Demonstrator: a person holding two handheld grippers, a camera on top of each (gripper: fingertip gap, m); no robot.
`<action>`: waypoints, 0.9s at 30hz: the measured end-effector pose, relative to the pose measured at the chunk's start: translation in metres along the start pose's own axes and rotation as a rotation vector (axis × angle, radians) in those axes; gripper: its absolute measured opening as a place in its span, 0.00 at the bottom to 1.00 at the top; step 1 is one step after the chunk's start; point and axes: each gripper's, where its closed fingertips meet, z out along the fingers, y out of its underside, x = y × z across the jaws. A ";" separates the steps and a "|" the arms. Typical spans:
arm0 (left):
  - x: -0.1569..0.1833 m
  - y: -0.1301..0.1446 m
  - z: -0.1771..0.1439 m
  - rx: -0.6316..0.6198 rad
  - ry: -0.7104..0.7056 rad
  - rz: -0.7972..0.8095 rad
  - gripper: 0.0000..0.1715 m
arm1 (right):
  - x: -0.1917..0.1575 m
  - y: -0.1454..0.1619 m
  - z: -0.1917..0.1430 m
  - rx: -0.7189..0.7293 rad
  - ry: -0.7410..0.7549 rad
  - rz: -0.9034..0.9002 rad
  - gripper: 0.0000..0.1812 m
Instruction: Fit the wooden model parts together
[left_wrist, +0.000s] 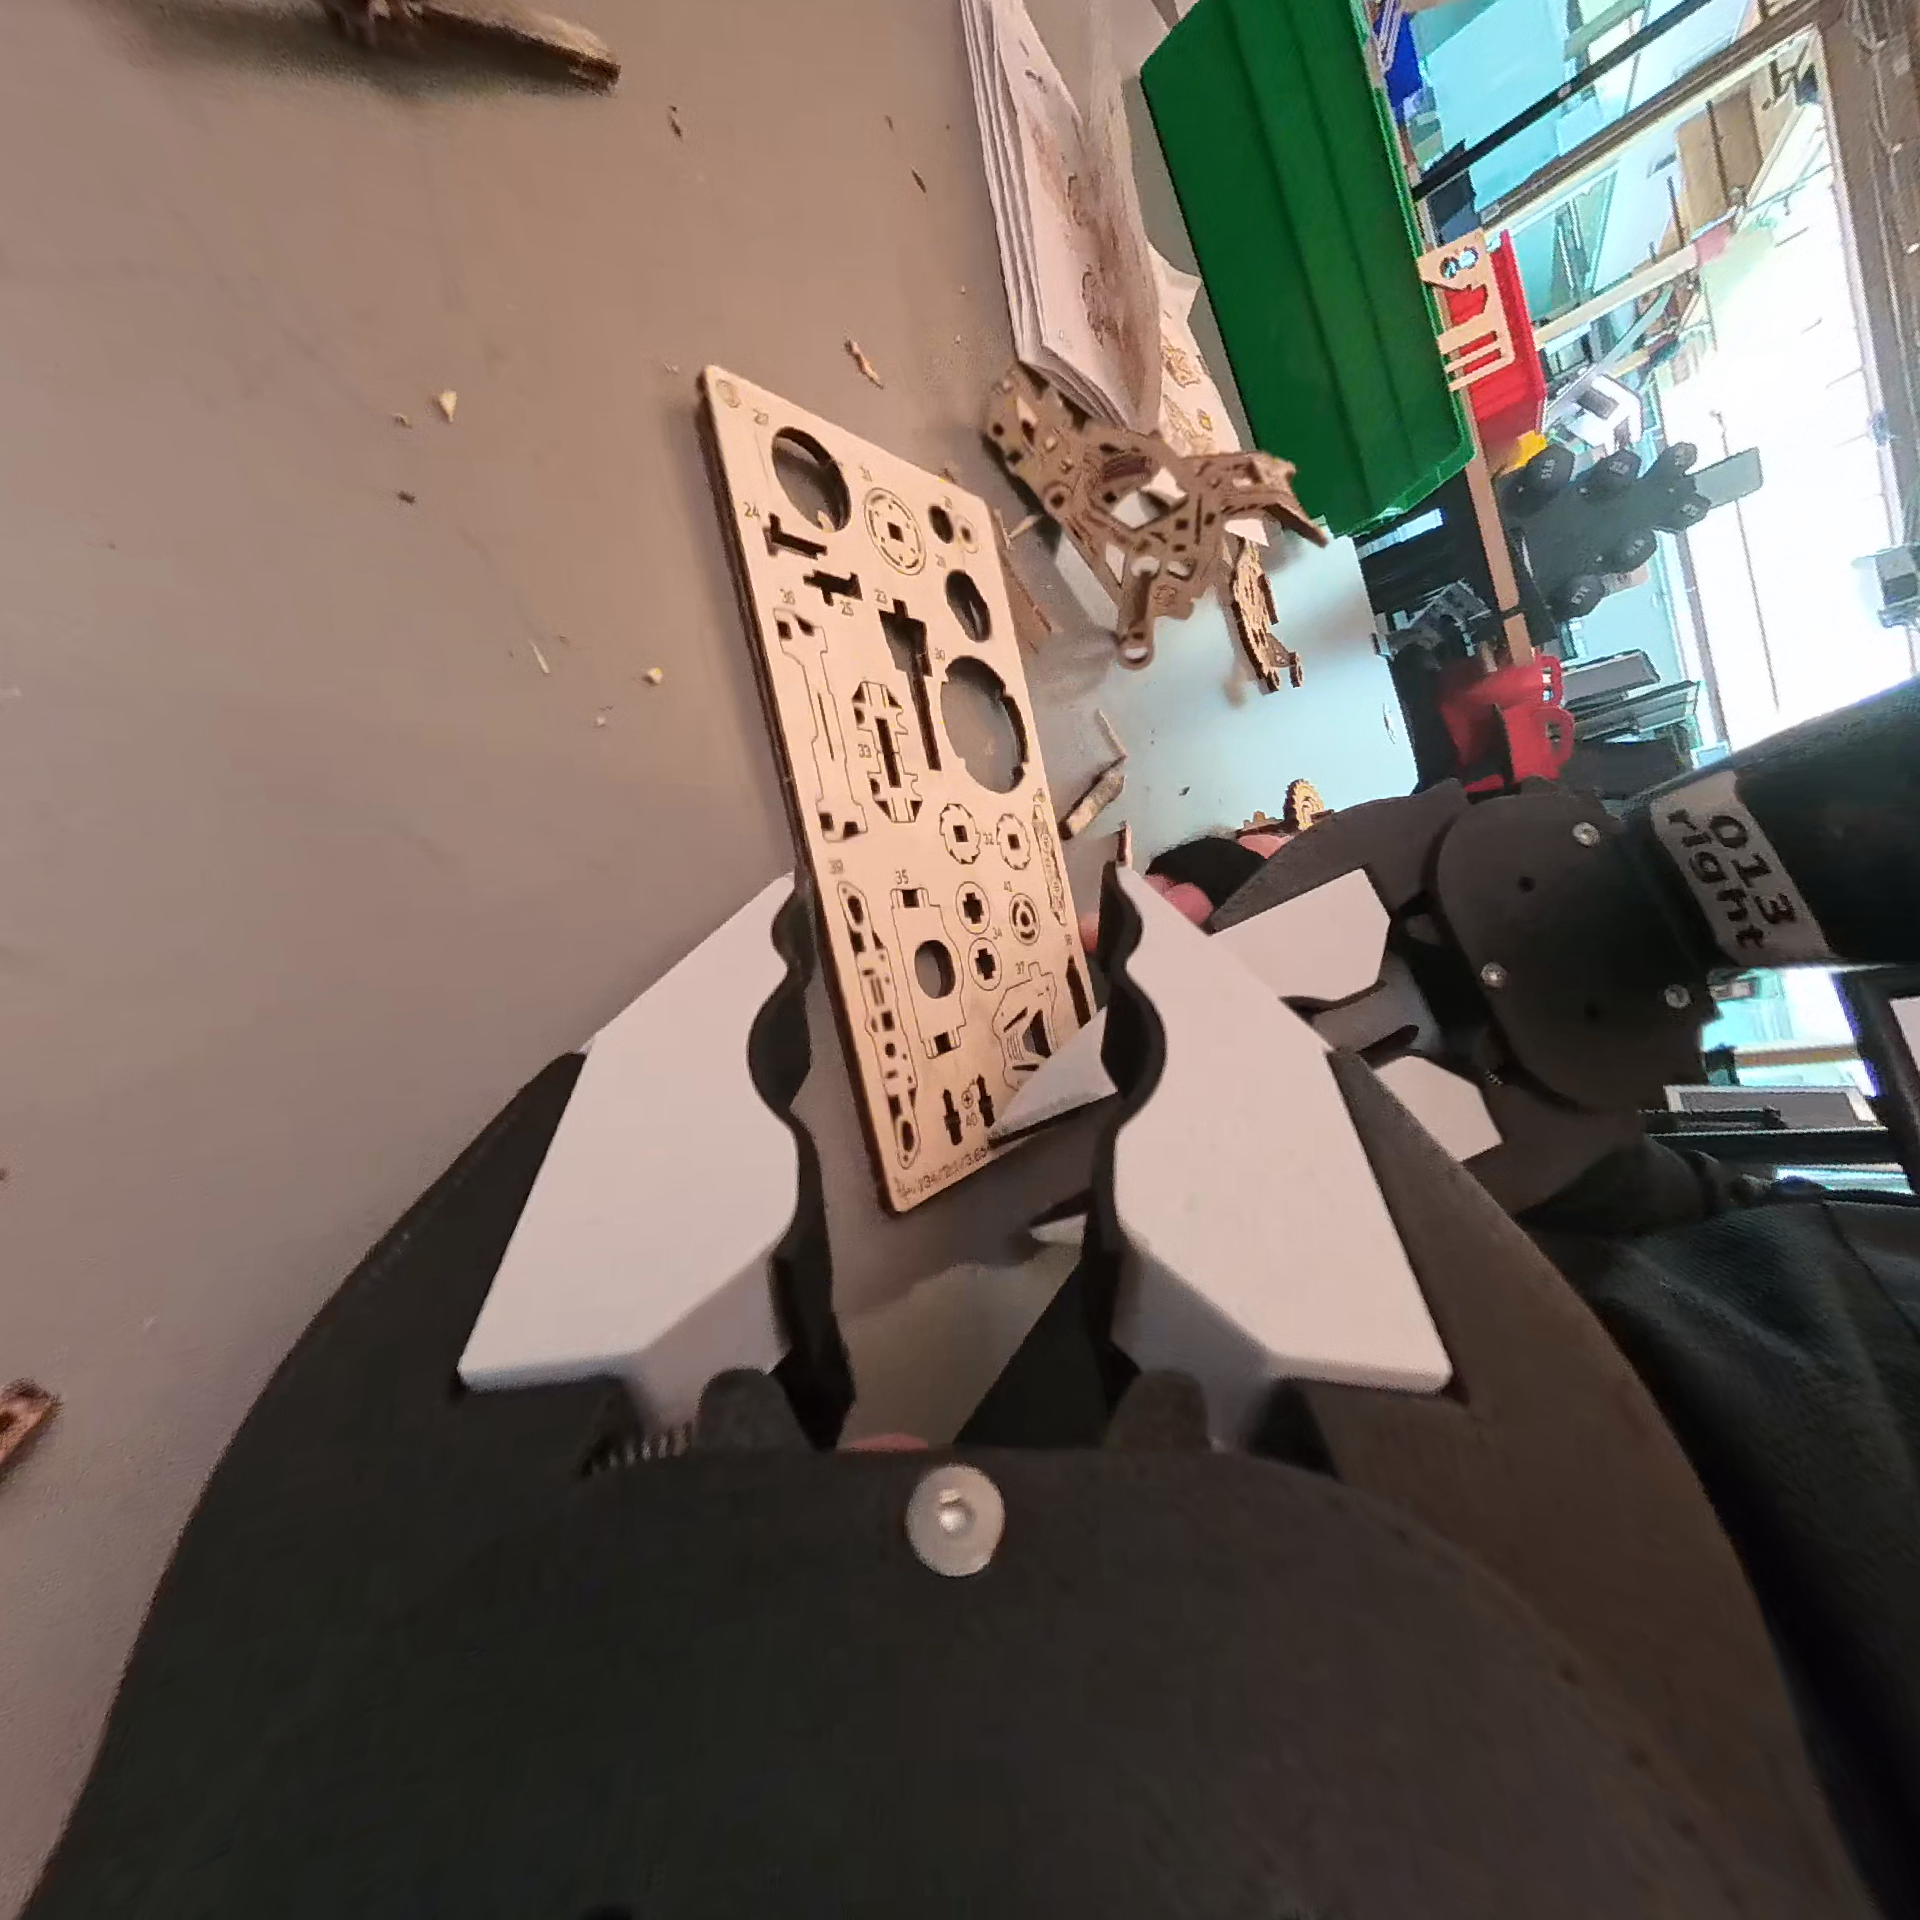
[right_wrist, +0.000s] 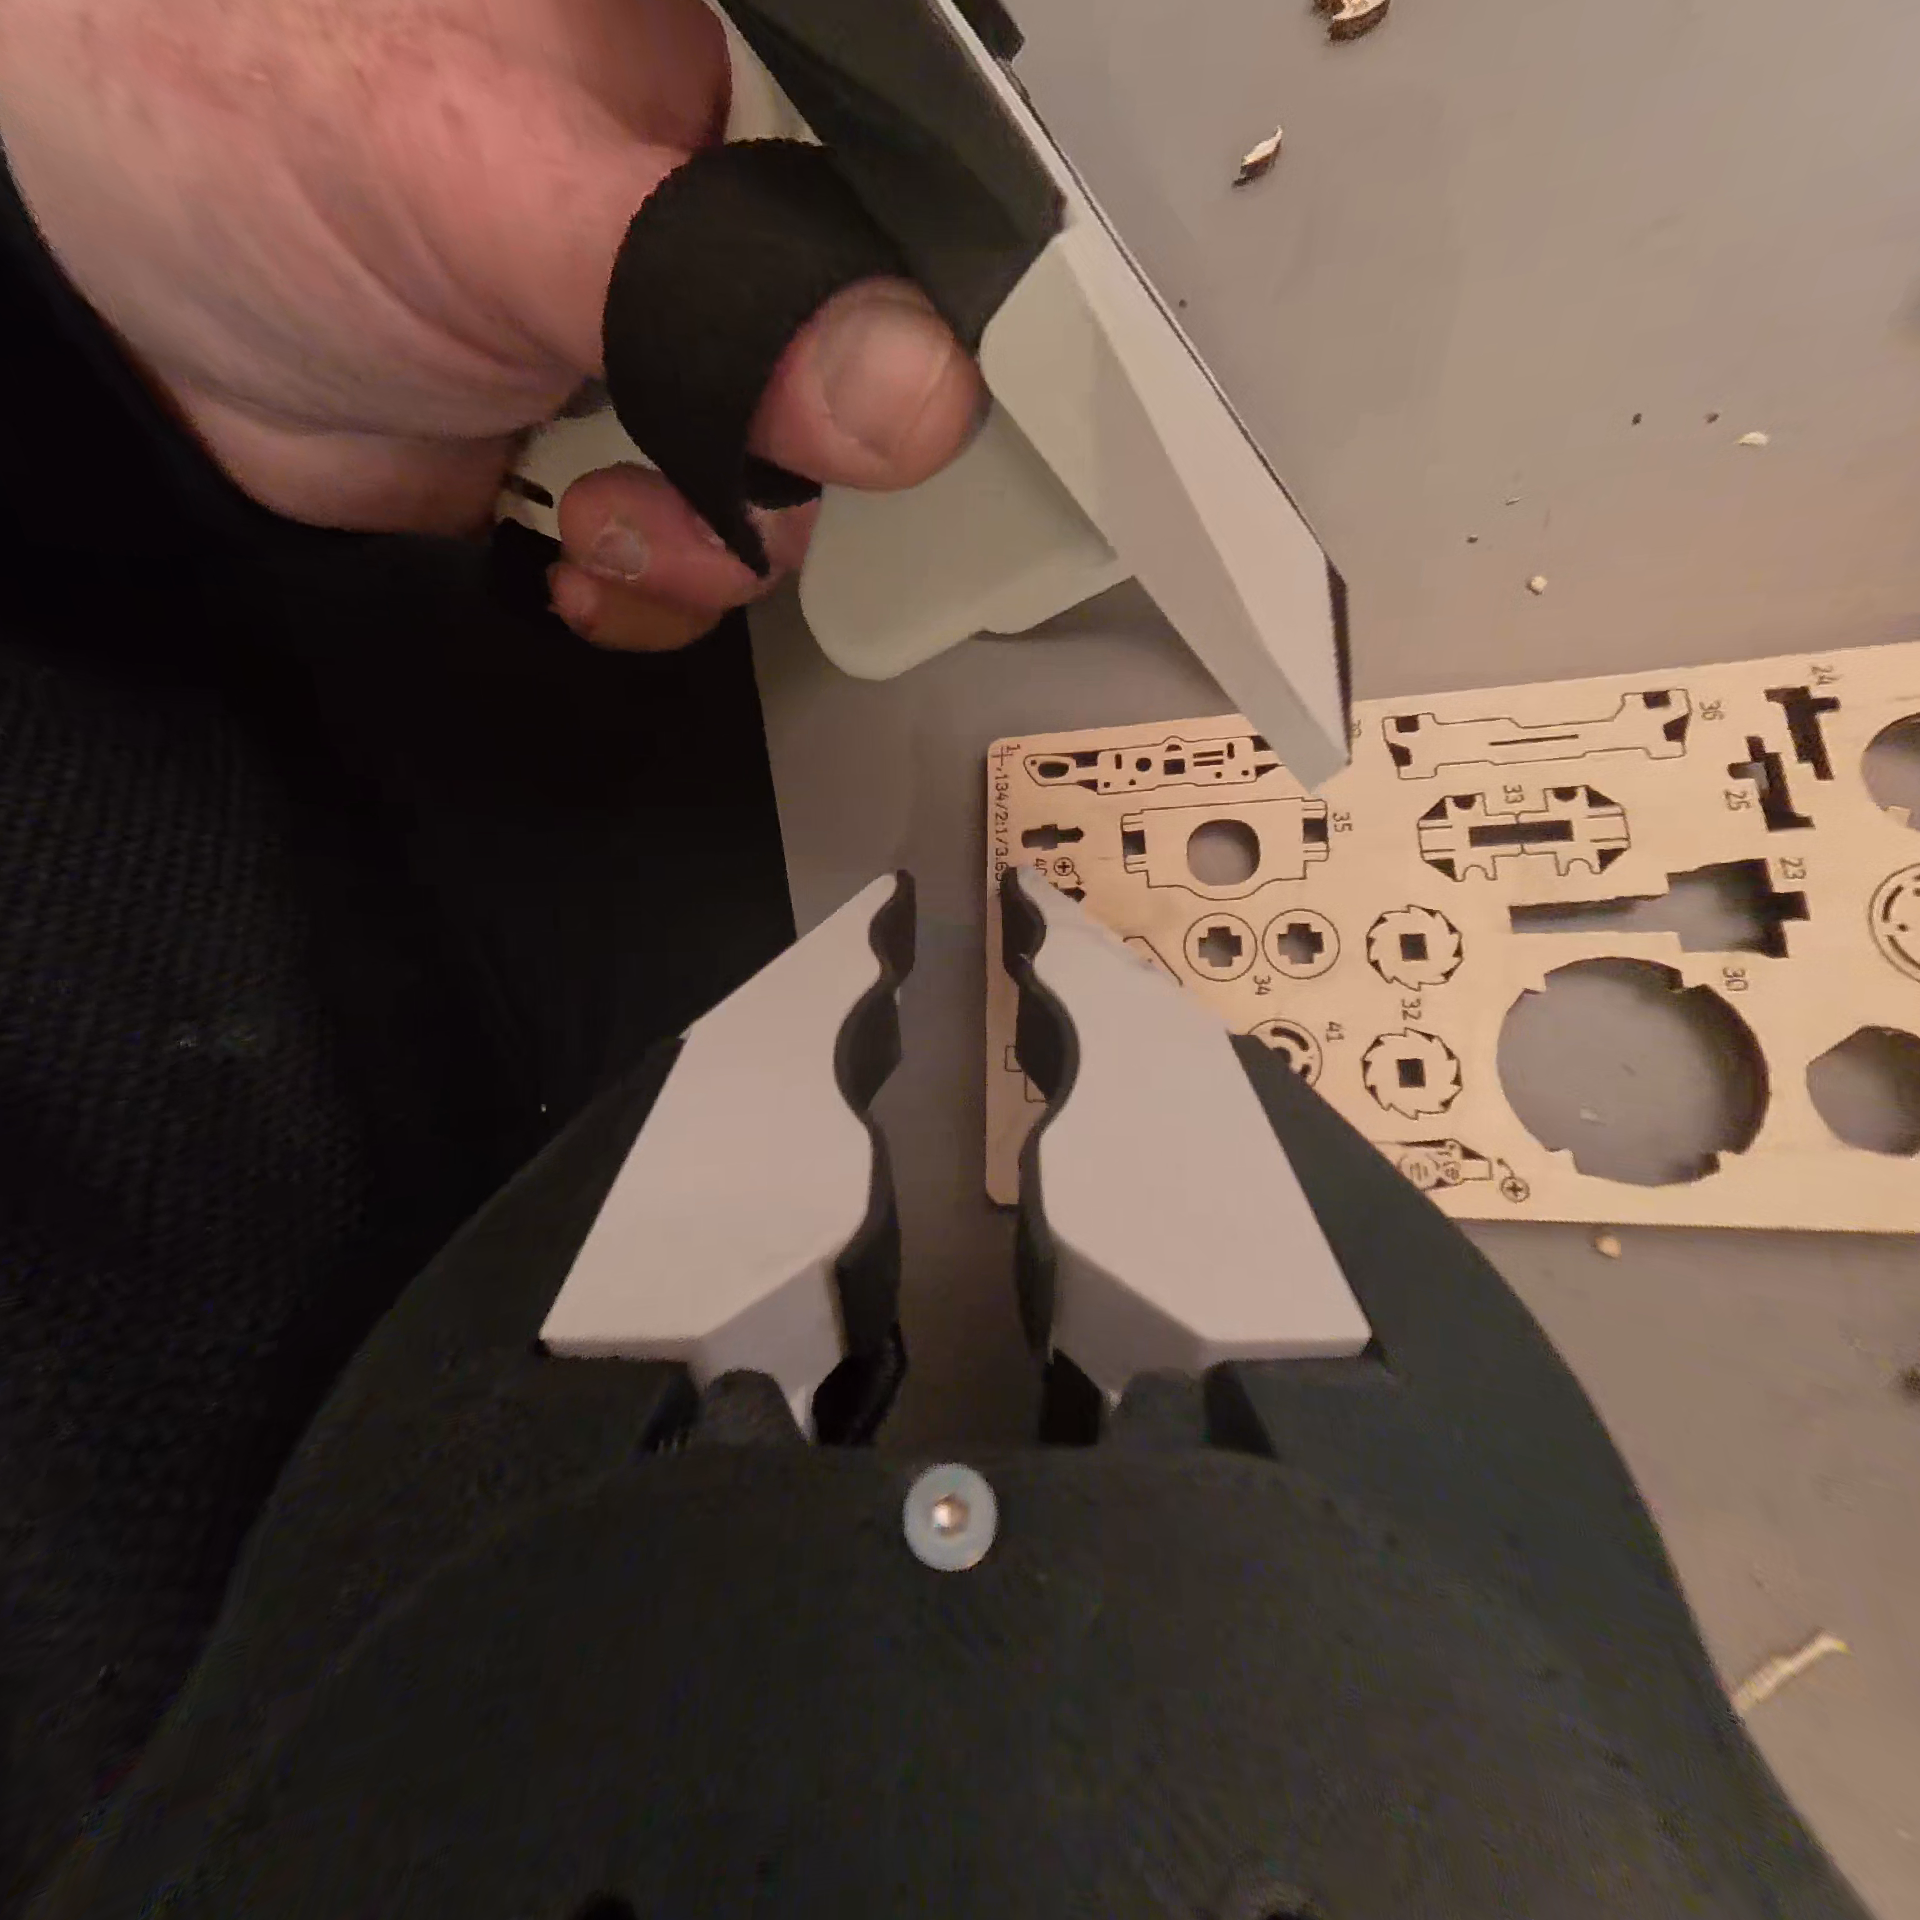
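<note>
Both hand-held grippers — left, right — gape empty at the sheet; prying could snap its thin parts.

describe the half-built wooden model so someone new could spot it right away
Start at the green bin at the far edge of the grey table. Beside it lies an open booklet, and the half-built wooden model sits at its corner. Unlike the flat pale sheet of punched-out parts nearby, it is darker, lacy and built up.

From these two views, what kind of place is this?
Probably a workshop or hobby bench: a grey table strewn with wood chips, a laser-cut wooden sheet, green storage bins, and shelving in the background.
</note>
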 end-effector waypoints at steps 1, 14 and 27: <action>-0.002 -0.001 -0.002 0.003 -0.007 0.008 0.31 | -0.002 0.000 0.000 0.010 -0.011 0.004 0.09; 0.005 -0.016 -0.008 0.078 0.171 -0.176 0.45 | -0.016 -0.012 0.000 0.088 -0.135 0.063 0.16; 0.043 -0.036 -0.039 0.198 0.627 -0.347 0.15 | -0.022 -0.027 -0.008 0.175 -0.261 0.104 0.02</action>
